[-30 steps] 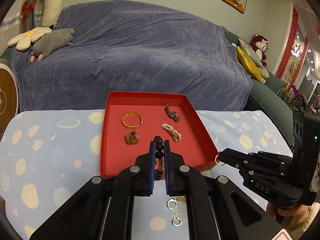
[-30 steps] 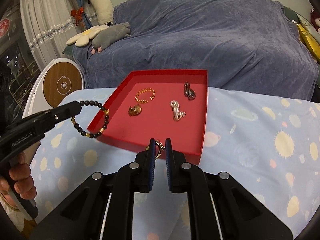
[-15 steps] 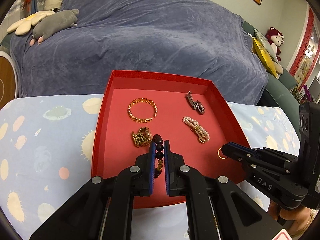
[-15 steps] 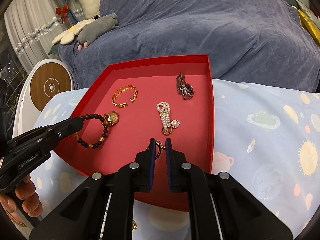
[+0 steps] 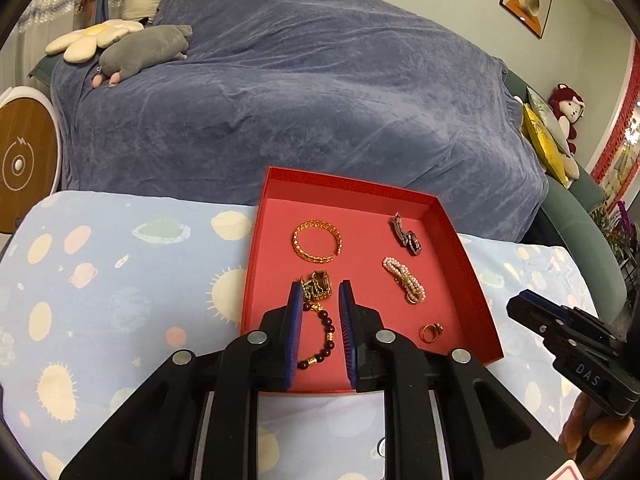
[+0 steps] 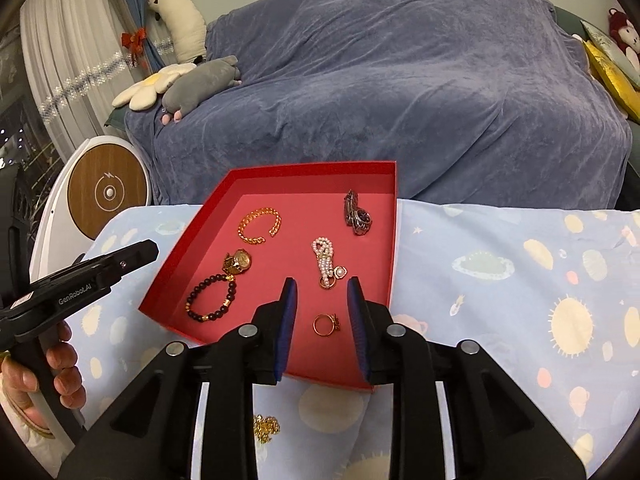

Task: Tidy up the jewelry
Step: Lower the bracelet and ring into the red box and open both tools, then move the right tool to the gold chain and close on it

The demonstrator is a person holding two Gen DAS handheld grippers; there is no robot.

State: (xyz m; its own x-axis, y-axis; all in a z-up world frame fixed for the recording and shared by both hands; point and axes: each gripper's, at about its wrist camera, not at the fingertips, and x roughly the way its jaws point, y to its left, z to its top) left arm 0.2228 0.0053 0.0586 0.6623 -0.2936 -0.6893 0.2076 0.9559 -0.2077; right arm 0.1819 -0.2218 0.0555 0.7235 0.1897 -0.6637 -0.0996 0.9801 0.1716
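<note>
Our left tool (image 5: 319,300) and right tool (image 6: 322,298) are both opening, releasing the dark beaded bracelet (image 5: 320,338) and small gold ring (image 6: 326,324) onto the shallow red cardboard tray (image 6: 394,240), lower centre; we'd lift straight clear, seemingly nothing snagging.

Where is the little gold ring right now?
In the right wrist view, the small gold ring lies on the floor of the red tray, near its front edge, just below the white pearl bracelet.

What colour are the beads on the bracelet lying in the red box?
The beaded bracelet has dark, nearly black beads with a few gold ones. The right wrist view shows it best.
</note>
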